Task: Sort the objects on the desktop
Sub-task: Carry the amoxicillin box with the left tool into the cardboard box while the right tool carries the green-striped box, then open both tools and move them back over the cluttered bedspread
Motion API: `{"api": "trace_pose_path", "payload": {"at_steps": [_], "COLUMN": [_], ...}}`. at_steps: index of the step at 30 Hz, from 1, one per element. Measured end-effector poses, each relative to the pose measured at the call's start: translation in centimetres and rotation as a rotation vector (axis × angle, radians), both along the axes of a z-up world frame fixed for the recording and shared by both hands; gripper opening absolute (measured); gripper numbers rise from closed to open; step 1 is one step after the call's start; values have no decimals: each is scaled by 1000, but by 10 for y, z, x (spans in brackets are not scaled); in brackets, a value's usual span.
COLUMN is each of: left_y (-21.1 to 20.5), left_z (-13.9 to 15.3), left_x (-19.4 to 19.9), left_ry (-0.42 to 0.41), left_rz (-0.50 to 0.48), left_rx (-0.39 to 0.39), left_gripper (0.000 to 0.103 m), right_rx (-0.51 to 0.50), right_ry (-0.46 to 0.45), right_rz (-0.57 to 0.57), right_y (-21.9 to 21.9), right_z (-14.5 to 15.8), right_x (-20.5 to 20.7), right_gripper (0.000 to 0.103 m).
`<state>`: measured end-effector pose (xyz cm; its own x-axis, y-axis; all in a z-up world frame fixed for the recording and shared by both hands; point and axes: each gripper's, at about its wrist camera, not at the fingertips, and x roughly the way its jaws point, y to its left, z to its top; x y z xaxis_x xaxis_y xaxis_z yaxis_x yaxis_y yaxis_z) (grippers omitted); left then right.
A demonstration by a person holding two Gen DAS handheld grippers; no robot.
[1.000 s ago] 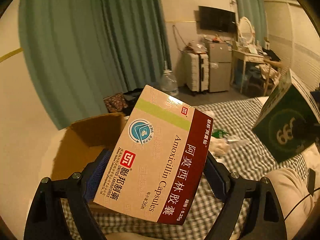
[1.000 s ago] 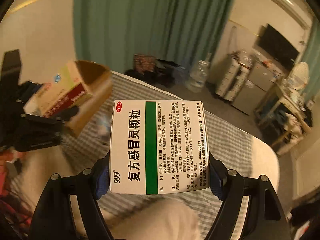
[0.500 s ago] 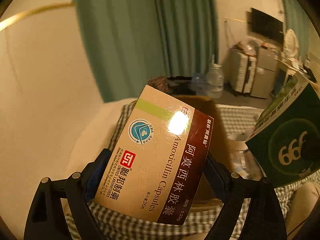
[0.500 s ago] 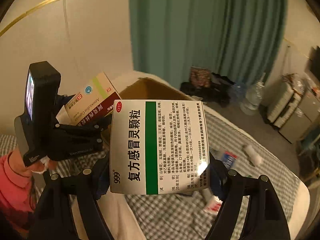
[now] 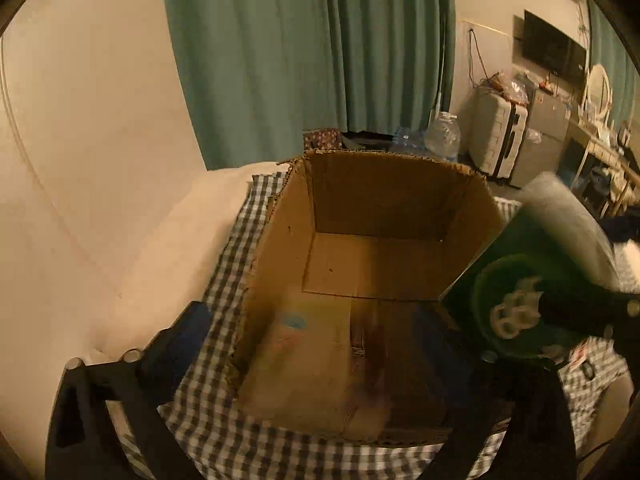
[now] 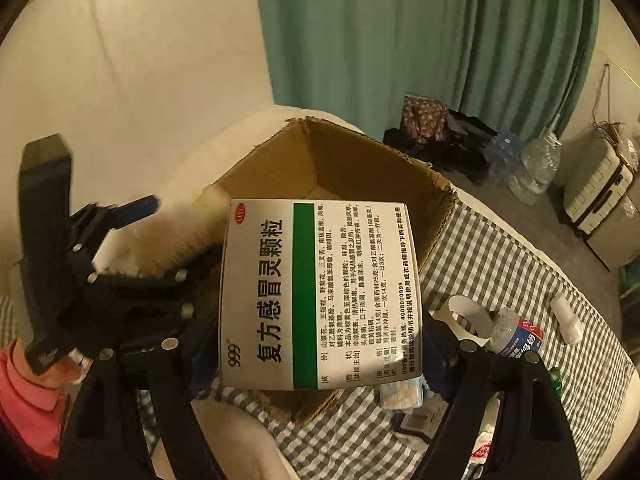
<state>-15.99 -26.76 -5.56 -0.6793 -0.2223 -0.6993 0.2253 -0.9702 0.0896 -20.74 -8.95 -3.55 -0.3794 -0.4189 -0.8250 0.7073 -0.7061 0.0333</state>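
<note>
My left gripper is spread wide over the open cardboard box, pinching nothing; a blurred amoxicillin carton lies on the box floor beneath it. My right gripper clamps the white 999 medicine box, held just above the cardboard box's near right corner.

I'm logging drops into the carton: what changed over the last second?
The left gripper let go of the amoxicillin box, which now shows as a blur inside the cardboard box; its jaws stand open above it. The right gripper still clamps the 999 box over the carton's edge.
</note>
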Motion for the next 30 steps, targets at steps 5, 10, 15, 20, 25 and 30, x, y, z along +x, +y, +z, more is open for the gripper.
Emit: {"api": "trace_pose_path", "payload": {"at_steps": [5, 10, 15, 20, 25, 30], "left_y": [-3, 3, 21, 68, 129, 195], "left_z": [1, 13, 30, 50, 51, 29], "left_x": [6, 8, 18, 32, 36, 29], "left_ry": [-1, 6, 19, 45, 31, -26], "left_rz": [-3, 7, -16, -78, -143, -208], "left_rx": [-12, -8, -6, 3, 40, 52], "left_gripper": [103, 103, 103, 103, 103, 103], "right_rx": [-29, -48, -68, -72, -45, -27], "right_ry": [-5, 40, 87, 146, 157, 135], "right_rz": [-47, -81, -118, -232, -375, -489], "right_y": [4, 12, 43, 109, 194, 263], "right_z": [10, 34, 59, 73, 66, 42], "right_x": [-7, 0, 15, 31, 41, 47], "right_gripper": [91, 91, 91, 91, 91, 91]}}
